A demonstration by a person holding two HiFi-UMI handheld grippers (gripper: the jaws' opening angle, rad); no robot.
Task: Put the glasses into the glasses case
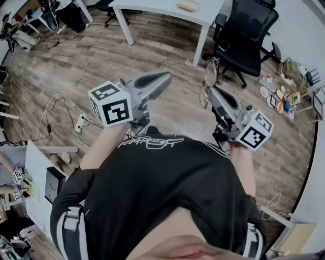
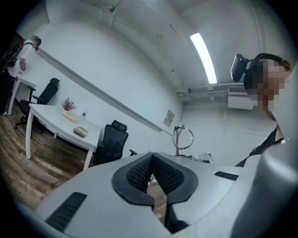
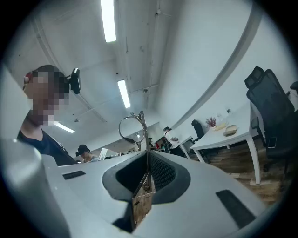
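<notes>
The glasses [image 1: 205, 85] are up in the air, pinched in the right tongs [image 1: 212, 93]. They are a thin wire pair with round lenses. In the right gripper view the frame [image 3: 141, 132] stands upright out of the jaw tips, and one lens ring sits just to the left of them. The right tongs [image 3: 146, 158] are drawn in narrow, with their ribbed pads pressed on the thin metal at the bottom of the frame.

The left tongs [image 1: 166, 77] are held off to the left of the right pair, at about the same height, and do not touch the glasses. Their pads [image 2: 139, 169] meet at the tips with nothing between them. Seen along the left tongs [image 2: 151, 160], the glasses [image 2: 182, 138] rise a little beyond the tips and to the right.

A marker cube [image 1: 111, 104] rides on the back of the left tongs and another [image 1: 255, 130] on the right. The person holding both wears a black shirt [image 1: 162, 188].

Well ahead of both tips stands a white table [image 1: 167, 7]. A pale oblong object [image 1: 188, 5] lies on it, and I cannot tell whether it is the case. A black office chair [image 1: 244, 30] sits beyond the right tongs, beside the table. Below everything is wooden floor [image 1: 101, 56], and small clutter [image 1: 284, 86] lies along the wall further right.
</notes>
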